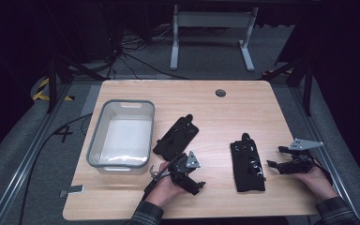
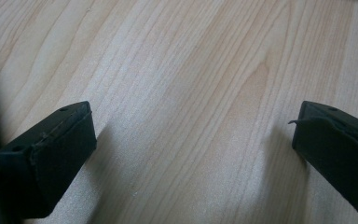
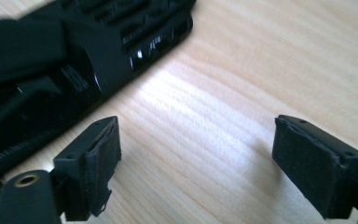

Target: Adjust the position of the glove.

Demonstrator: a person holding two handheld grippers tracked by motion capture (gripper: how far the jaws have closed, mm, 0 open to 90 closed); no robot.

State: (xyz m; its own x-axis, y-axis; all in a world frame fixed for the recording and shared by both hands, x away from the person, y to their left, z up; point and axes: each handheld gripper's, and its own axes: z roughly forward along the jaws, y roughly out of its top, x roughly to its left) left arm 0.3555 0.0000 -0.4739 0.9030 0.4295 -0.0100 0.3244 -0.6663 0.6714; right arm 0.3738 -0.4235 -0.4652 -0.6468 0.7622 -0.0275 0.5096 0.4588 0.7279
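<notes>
While both my sets of jaws stand wide apart with nothing between them, two black gloves lie on the desk (image 1: 206,98). My left gripper (image 1: 180,174) sits low near the front edge, just in front of the left glove (image 1: 176,137), which lies tilted beside a grey bin (image 1: 96,140). In the left gripper view there is bare wood grain between my jaws. My right gripper (image 1: 281,164) rests near the right edge, pointing at the right glove (image 1: 247,164), close to it but apart. In the right gripper view that glove (image 3: 74,51) lies ahead and to the left of my jaws, not touching them. The bin stands by the left edge. Open wood runs between the gloves and across the far half, save a round grommet (image 1: 220,93). I can read no writing on anything.
</notes>
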